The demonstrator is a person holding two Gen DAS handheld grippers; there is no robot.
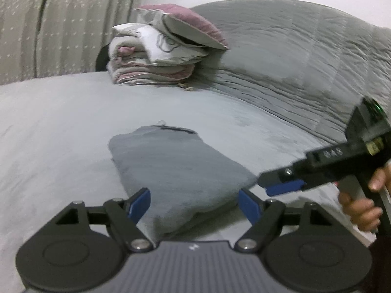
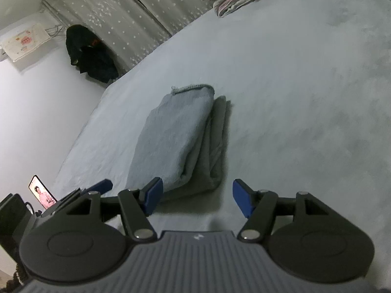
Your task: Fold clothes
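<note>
A folded grey garment (image 1: pixel 176 171) lies flat on the pale grey bed (image 1: pixel 48 134). My left gripper (image 1: pixel 194 202) is open at the garment's near end, its blue pads standing to either side of the cloth without pressing on it. My right gripper (image 2: pixel 196 199) is also open, just short of the near end of the same garment (image 2: pixel 178 136), with only bedsheet between its pads. In the left wrist view the right gripper (image 1: pixel 283 188) comes in from the right, held by a hand (image 1: pixel 361 207). A blue finger (image 2: pixel 102 186) of the left gripper shows at the lower left of the right wrist view.
A stack of folded pink and white bedding (image 1: pixel 156 56) sits at the far side of the bed, beside a rumpled grey quilt (image 1: pixel 293 56). A patterned curtain (image 1: pixel 48 24) hangs behind. Off the bed's edge are dark clothes (image 2: pixel 90 56) and a lit phone (image 2: pixel 41 191).
</note>
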